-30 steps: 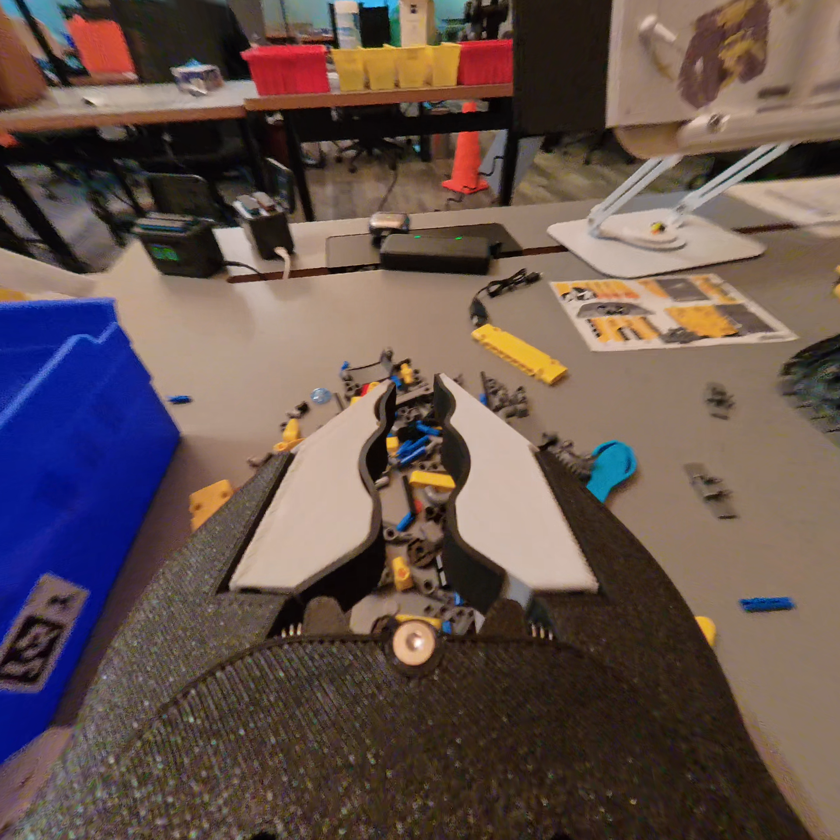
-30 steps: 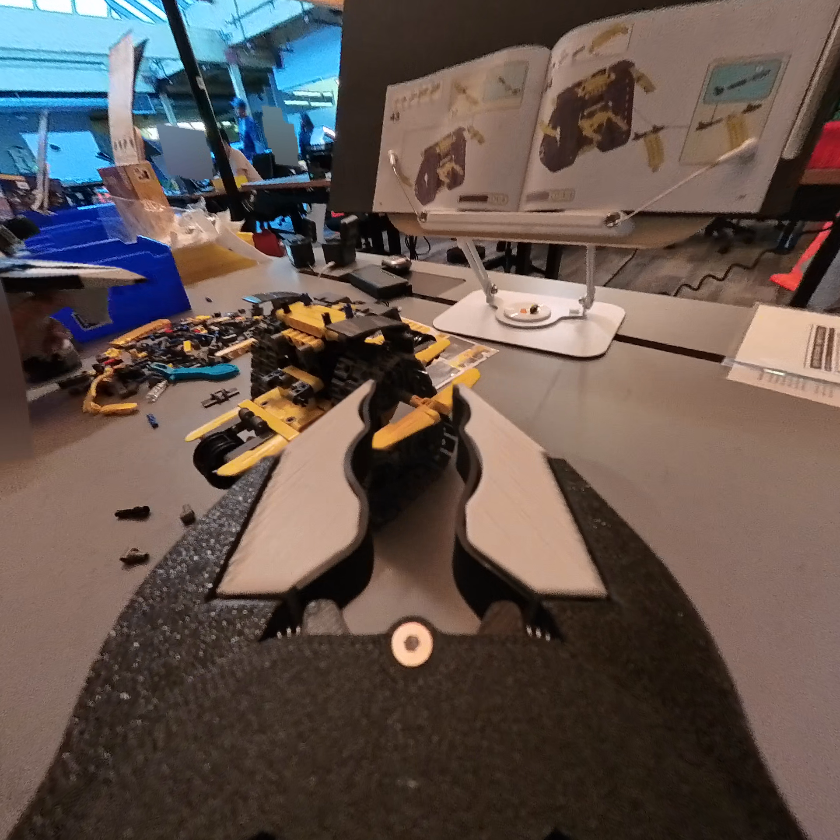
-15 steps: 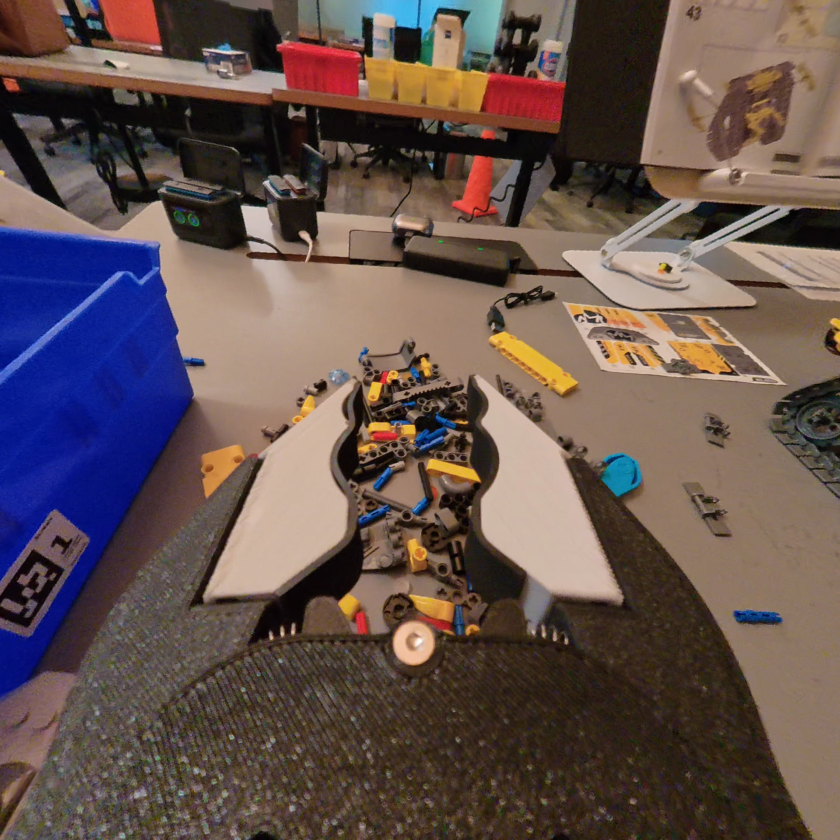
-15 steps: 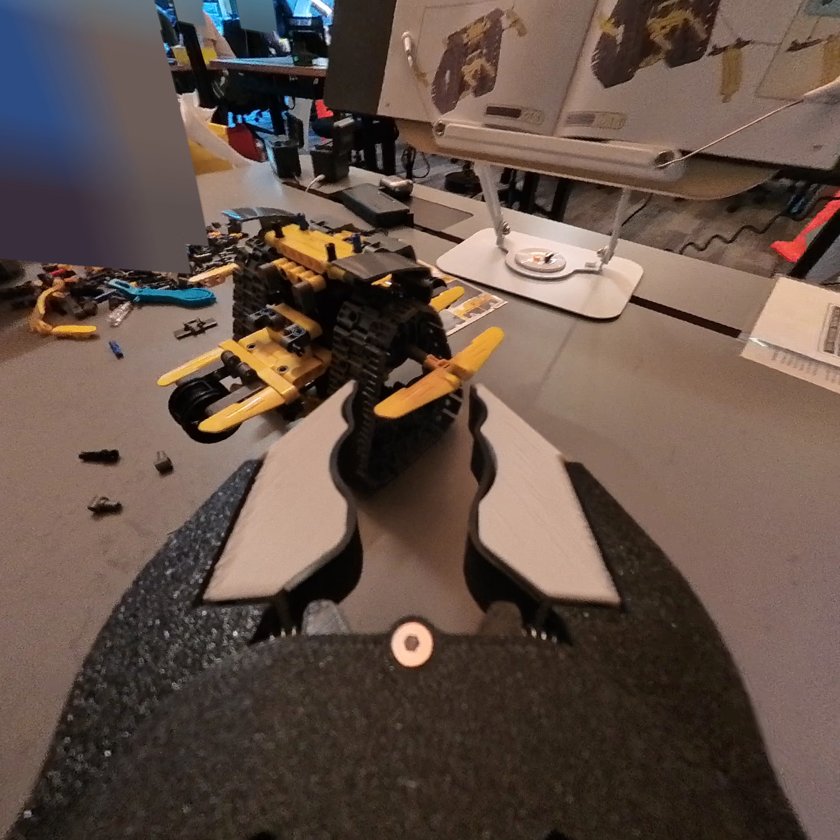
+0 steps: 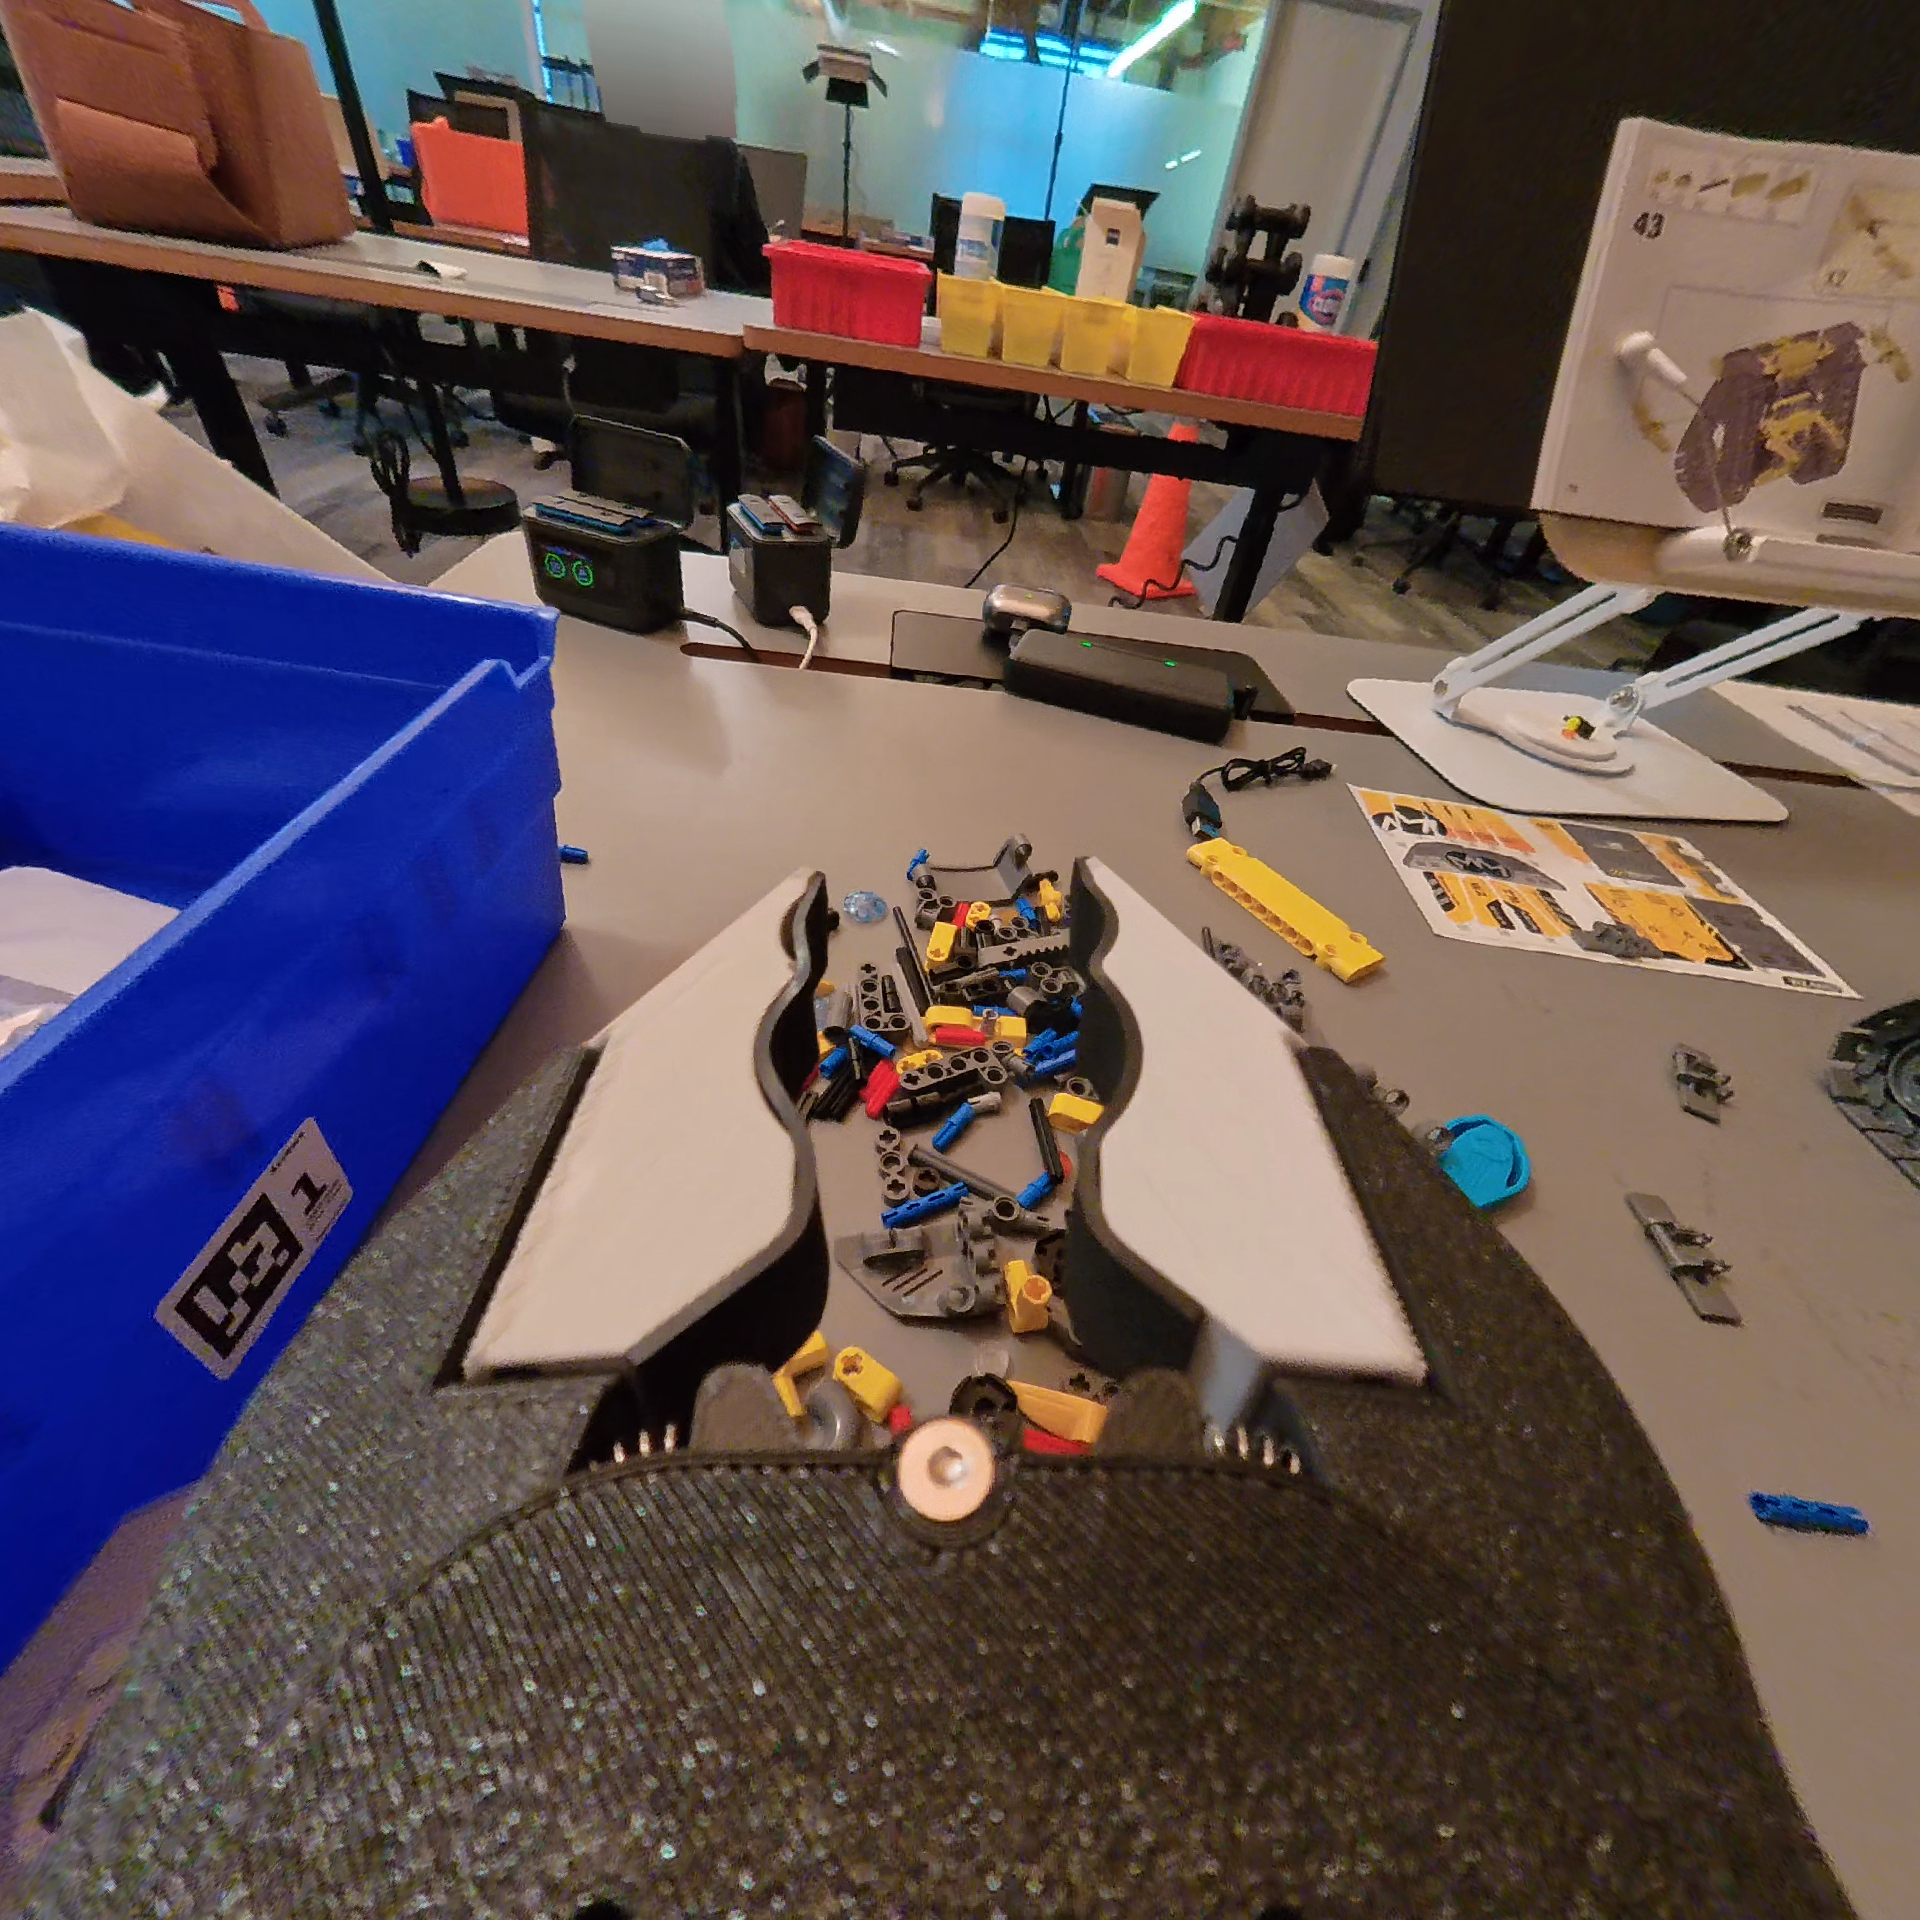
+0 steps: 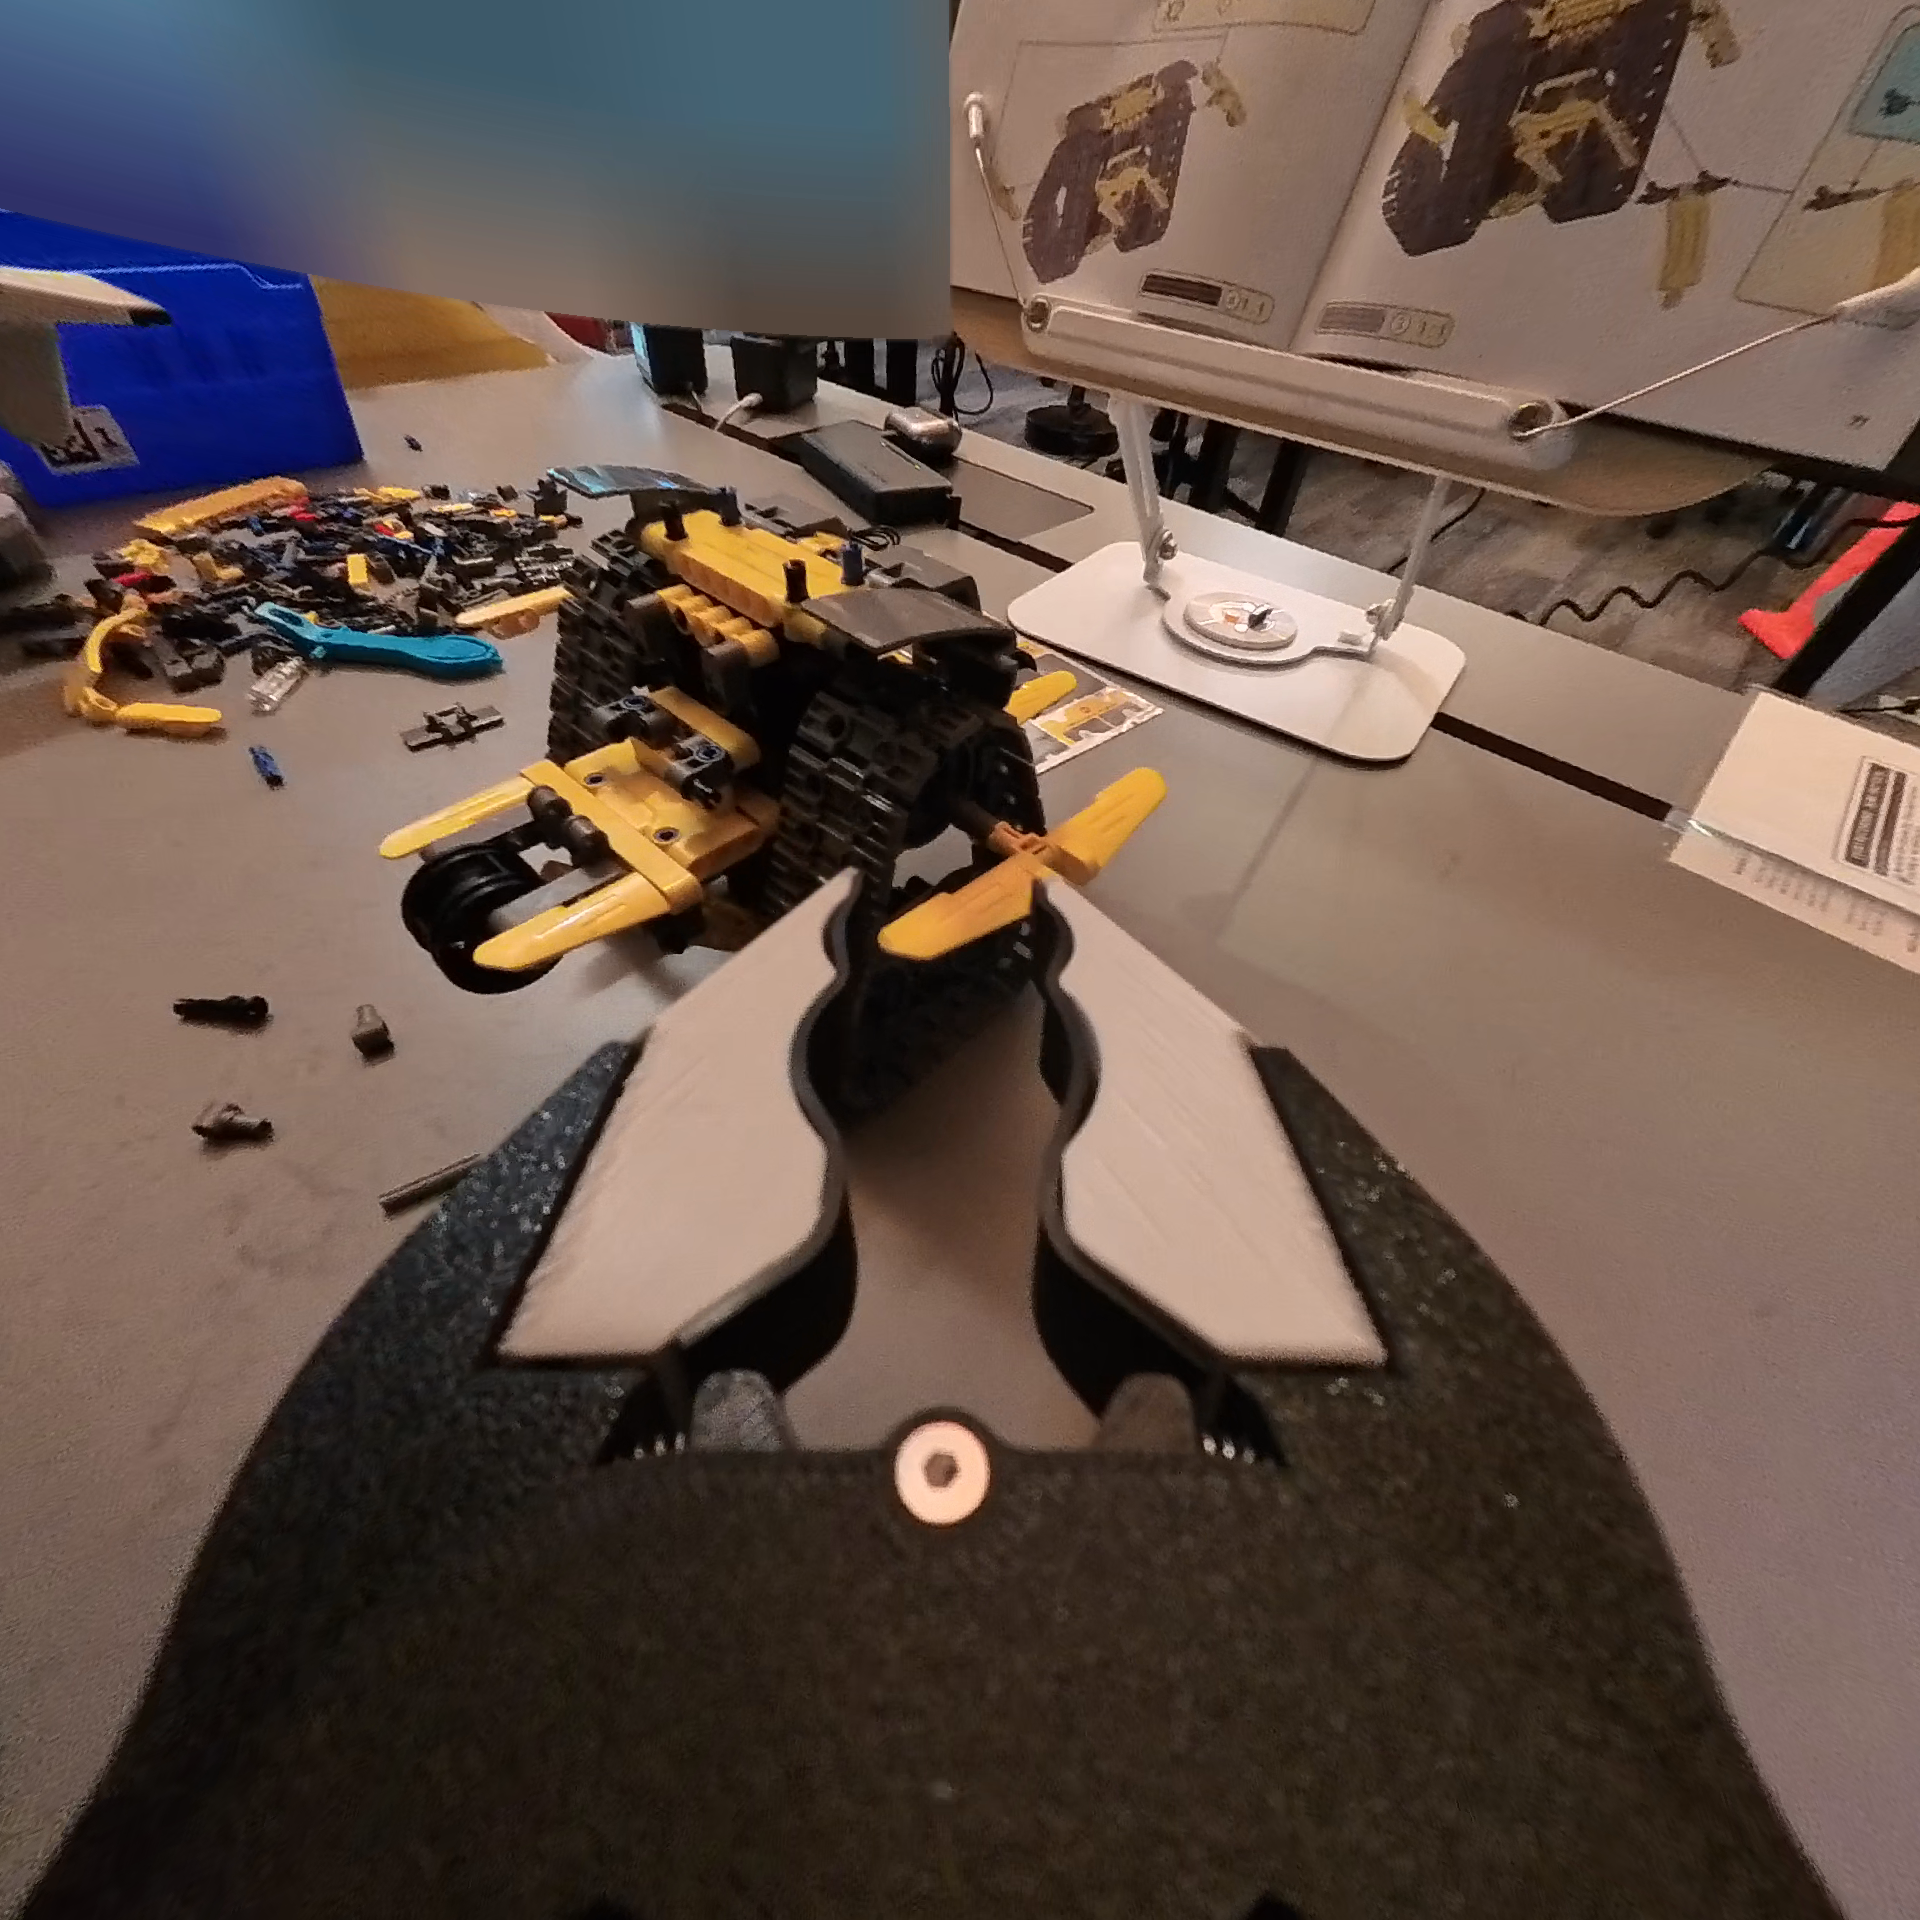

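Loose building pieces (image 5: 956,1049), small pins, beams and connectors in black, yellow, blue and red, lay scattered on the grey counter (image 5: 727,790), and your left gripper (image 5: 948,904) hung over them with its jaws spread apart and nothing between them. To its left stood a blue bin (image 5: 260,935) with a marker sticker on its wall; to its right lay a long yellow beam (image 5: 1283,923), a printed sheet (image 5: 1590,904) and a turquoise tool (image 5: 1486,1158). Your right gripper (image 6: 951,904) was at the near end of the black-and-yellow tracked model (image 6: 748,748), its jaws parted on either side of the black track and a yellow blade; whether they touched the track could not be told from that angle. Behind the model an open instruction book (image 6: 1455,177) sat on a white stand (image 6: 1236,644). A few black pins (image 6: 223,1008) lay apart on the counter to the model's left.
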{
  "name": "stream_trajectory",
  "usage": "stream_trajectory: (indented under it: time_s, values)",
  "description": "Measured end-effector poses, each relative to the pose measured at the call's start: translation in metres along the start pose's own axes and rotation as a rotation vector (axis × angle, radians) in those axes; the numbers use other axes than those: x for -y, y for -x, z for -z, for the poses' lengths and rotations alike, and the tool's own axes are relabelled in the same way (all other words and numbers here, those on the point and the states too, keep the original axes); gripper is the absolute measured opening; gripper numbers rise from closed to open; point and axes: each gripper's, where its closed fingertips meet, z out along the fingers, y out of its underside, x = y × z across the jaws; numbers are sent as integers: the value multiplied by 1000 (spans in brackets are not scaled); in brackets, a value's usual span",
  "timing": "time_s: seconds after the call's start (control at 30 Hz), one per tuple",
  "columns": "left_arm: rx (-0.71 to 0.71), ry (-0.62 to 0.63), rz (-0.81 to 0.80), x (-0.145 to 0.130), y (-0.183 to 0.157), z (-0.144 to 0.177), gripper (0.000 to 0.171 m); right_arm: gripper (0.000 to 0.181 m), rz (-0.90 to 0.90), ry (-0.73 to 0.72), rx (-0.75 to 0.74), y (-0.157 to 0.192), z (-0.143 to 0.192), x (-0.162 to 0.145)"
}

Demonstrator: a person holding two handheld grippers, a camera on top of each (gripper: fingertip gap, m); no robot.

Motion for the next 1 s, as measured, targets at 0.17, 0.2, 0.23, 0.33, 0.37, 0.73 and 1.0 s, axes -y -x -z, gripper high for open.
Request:
stream_trajectory:
  time_s: [0.17, 0.2, 0.23, 0.33, 0.37, 0.73, 1.0]
  values:
    - [-3, 4, 0, -1, -1, -1, 44, 31, -28, -17, 23, 1, -1, 1]
    - [1, 4, -7, -1, -1, -1, 44, 31, -30, -23, 21, 0, -1, 2]
    - [3, 3, -15, -1, -1, -1, 44, 31, -29, -33, 15, -1, 0, 3]
    - [13, 2, -42, 0, -1, -1, 44, 30, -28, -74, 0, -5, 4, 8]
    - [19, 0, -52, 1, -1, -1, 44, 30, -33, -87, -3, -7, 5, 10]
    - [29, -32, -80, 8, -5, 3, 44, 31, -88, -91, -30, -22, 4, 2]
    - [71, 69, -100, -9, -3, -7, 40, 39, -177, -61, -33, -35, -8, -11]
